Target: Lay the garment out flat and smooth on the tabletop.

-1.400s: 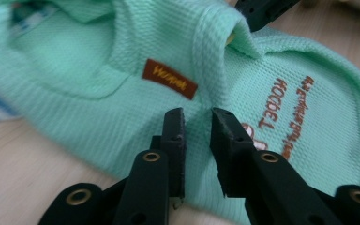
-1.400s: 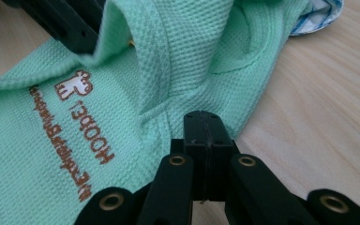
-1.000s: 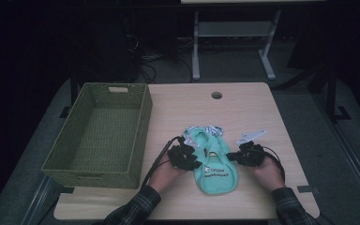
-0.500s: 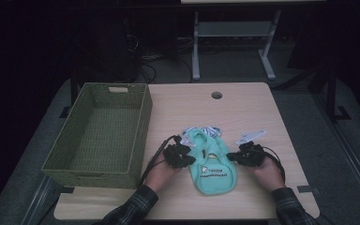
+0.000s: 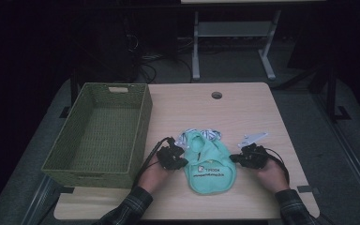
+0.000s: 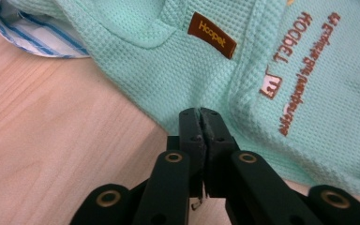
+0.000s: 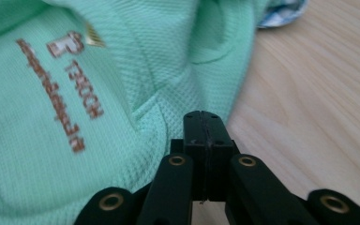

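A small mint-green shirt with brown lettering lies flat on the wooden table, a striped blue-and-white lining showing at its far end. My left gripper sits at the shirt's left edge. In the left gripper view the jaws of the left gripper stand together on the hem of the shirt, and creases run to the tips. My right gripper is at the shirt's right edge. In the right gripper view, the right gripper is shut on a fold of the shirt.
A green woven basket stands on the table's left side, its near right corner close to my left hand. A round cable hole is at the table's far middle. Bare wood lies beyond the shirt.
The left gripper has shifted slightly to the left at the shirt's edge. The right gripper has kept still.
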Motion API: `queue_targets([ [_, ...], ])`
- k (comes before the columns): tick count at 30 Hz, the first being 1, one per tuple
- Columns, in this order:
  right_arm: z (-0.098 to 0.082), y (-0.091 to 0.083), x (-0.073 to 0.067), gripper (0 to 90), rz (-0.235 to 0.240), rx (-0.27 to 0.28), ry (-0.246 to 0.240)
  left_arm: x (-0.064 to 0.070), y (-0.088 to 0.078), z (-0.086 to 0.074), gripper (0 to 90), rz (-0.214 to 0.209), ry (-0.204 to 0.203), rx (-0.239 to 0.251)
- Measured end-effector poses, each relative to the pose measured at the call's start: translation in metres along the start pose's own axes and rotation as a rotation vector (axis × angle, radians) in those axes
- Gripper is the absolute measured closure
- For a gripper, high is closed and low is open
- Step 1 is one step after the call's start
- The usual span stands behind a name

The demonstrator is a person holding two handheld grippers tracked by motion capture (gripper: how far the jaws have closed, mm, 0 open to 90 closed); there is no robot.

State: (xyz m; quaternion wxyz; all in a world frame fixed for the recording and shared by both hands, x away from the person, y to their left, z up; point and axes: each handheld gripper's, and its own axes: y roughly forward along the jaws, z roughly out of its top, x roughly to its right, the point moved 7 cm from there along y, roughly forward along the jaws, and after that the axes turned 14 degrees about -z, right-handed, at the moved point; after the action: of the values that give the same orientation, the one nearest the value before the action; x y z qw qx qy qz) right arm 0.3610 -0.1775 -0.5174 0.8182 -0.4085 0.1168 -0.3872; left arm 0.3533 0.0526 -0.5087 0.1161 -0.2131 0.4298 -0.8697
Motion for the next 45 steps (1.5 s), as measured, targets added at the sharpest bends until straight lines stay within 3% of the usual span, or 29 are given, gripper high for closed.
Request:
queue_targets([
  [4,0.008,-0.001,0.001,83.8,0.012,0.024,0.001,0.002,-0.004,0.006,78.9,-0.001,-0.004,0.031],
  [9,0.025,0.001,0.006,83.5,0.021,0.06,0.02,0.001,-0.003,0.015,78.3,-0.006,0.007,0.055],
  [17,0.055,0.024,0.028,83.2,0.019,0.085,0.065,-0.007,0.01,0.014,82.0,-0.01,0.003,0.02],
  [24,0.07,0.046,0.039,80.8,0.033,0.077,0.117,-0.008,0.01,0.013,86.0,-0.006,0.012,0.022],
  [29,0.075,0.059,0.039,77.8,0.053,0.055,0.149,-0.007,0.01,0.014,87.5,0.003,0.025,0.014],
  [32,0.073,0.068,0.035,85.0,0.061,0.026,0.131,-0.007,0.011,0.014,88.0,-0.002,0.022,0.015],
  [37,0.074,0.065,0.036,89.4,0.014,0.023,0.1,-0.007,0.01,0.013,88.5,-0.001,0.024,0.012],
  [45,0.075,0.048,0.063,89.8,-0.087,0.005,0.042,-0.008,0.008,0.011,89.3,-0.008,0.008,0.021],
])
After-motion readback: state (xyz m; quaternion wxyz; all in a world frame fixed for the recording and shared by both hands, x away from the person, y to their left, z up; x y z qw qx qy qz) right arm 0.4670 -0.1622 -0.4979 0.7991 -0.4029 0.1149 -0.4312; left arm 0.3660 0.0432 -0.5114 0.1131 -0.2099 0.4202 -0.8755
